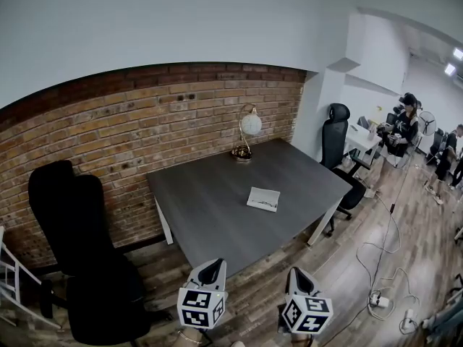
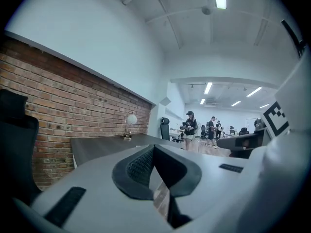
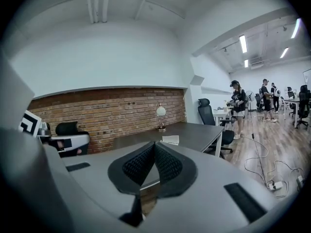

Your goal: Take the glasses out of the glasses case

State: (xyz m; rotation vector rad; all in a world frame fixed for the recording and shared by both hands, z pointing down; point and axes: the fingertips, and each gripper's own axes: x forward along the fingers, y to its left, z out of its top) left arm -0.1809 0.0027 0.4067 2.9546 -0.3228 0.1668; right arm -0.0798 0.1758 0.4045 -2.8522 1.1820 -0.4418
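A flat white glasses case (image 1: 262,199) lies near the middle of the grey table (image 1: 217,215), and in the right gripper view the case (image 3: 170,140) shows small just beyond the jaws. From here I cannot make out the glasses. Both grippers hang short of the table's near edge, well away from the case. My left gripper (image 1: 212,270) is shut with nothing in it, its tips meeting (image 2: 154,147). Beside it my right gripper (image 1: 299,279) is shut and empty too, its jaws pressed together (image 3: 154,143). The left gripper view does not show the case.
A globe lamp (image 1: 248,132) stands at the table's far edge by the brick wall (image 1: 145,121). A black office chair (image 1: 79,251) is at the left, another chair (image 1: 336,139) at the right. Cables (image 1: 383,266) lie on the wooden floor. People stand far right.
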